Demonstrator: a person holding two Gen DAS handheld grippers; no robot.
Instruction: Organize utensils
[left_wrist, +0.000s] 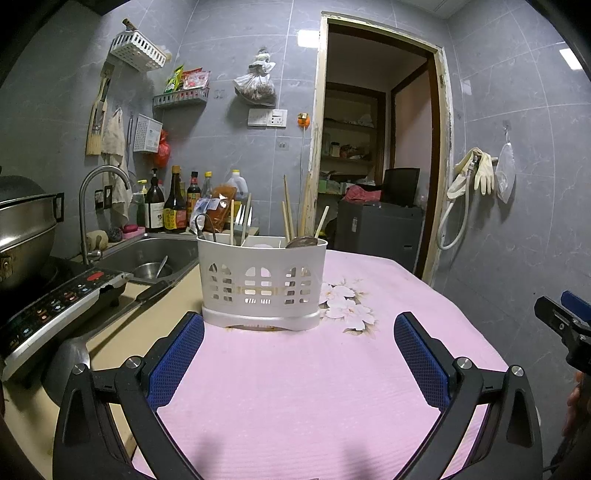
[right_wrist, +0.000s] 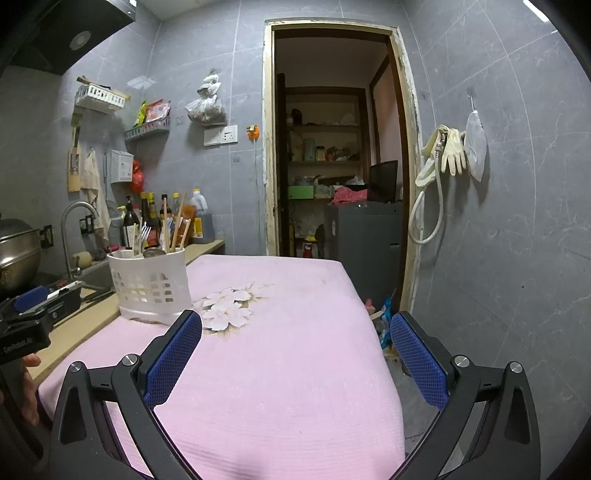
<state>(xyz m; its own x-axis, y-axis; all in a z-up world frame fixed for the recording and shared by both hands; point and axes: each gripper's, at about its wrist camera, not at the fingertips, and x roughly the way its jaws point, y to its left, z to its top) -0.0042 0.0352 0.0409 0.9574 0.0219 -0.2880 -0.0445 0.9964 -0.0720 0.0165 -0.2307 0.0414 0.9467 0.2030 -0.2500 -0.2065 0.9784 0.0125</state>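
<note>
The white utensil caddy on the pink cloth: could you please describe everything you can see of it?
The caddy is a white, plastic-looking holder with a rounded rim, lattice cut-outs in its front wall and a wider base tray. It stands upright on the pink cloth, near the edge by the counter, beside a printed flower. Dividers split it into compartments. Chopsticks lean out of it, with a fork and what looks like a spoon bowl at the rim. Neither gripper touches it.

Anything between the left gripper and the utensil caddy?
Nothing: only bare pink tablecloth lies between the open left gripper and the white utensil caddy, per the left wrist view.
</note>
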